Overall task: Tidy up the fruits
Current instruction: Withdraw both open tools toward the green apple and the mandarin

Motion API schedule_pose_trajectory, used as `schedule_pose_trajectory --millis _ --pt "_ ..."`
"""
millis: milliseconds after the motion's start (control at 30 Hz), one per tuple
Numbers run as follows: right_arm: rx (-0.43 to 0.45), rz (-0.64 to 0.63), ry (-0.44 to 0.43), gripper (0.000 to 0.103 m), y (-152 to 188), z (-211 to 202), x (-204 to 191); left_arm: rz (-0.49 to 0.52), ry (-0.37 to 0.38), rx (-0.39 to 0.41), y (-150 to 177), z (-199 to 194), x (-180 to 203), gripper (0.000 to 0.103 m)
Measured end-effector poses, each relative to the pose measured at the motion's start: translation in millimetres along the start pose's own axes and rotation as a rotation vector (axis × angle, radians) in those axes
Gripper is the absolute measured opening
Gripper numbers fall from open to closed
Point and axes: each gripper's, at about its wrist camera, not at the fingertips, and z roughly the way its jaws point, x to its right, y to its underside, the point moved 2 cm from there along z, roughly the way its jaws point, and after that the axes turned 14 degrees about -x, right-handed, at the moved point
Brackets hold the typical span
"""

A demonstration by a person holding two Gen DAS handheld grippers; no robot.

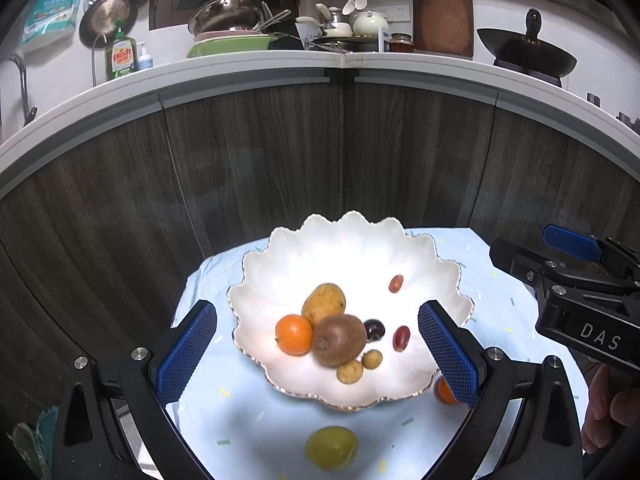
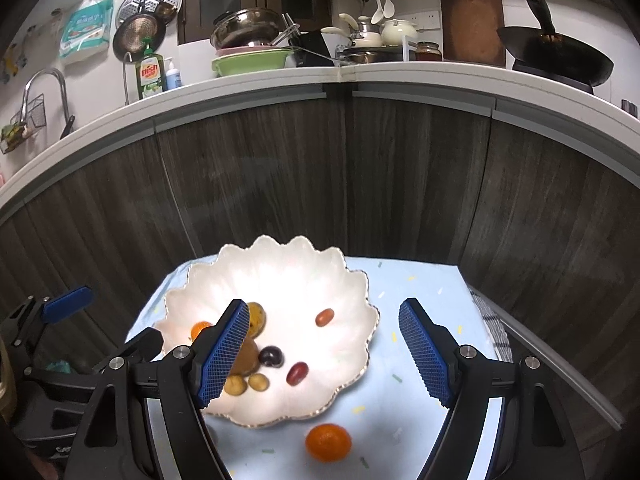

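Observation:
A white scalloped bowl (image 1: pixel 304 248) stands on a light blue cloth (image 1: pixel 224 392). In it lie a kiwi (image 1: pixel 338 340), an orange (image 1: pixel 294 334), a yellow pear-like fruit (image 1: pixel 323 302), a dark plum (image 1: pixel 374 329), red grapes (image 1: pixel 401 338) and two small yellow fruits (image 1: pixel 350 371). On the cloth in front lie a green fruit (image 1: pixel 331 447) and a second orange (image 2: pixel 328 442). My left gripper (image 1: pixel 318 350) is open and empty above the bowl's near side. My right gripper (image 2: pixel 322 350) is open and empty over the bowl's right rim (image 2: pixel 360 360), above the loose orange.
Dark wood cabinet doors (image 1: pixel 320 152) rise just behind the cloth, under a white counter (image 1: pixel 280 64) with dishes, pots and a wok (image 1: pixel 524 52). A striped towel (image 2: pixel 494 328) lies at the cloth's right edge. The right gripper's body (image 1: pixel 580 280) shows in the left view.

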Motion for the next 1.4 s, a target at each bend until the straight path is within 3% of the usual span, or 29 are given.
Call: schedule_pose_trajectory --millis 567,1400 --pt "-0.037 -0.013 -0.011 0.078 31.0 3.3 -6.9 -0.013 0.006 -0.036 35.9 1.2 -3.0 0.102" --pt "-0.119 -0.033 0.007 0.078 87.4 39.2 -6.0 -0.004 0.008 -0.118 90.5 28.0 1.2 0.102"
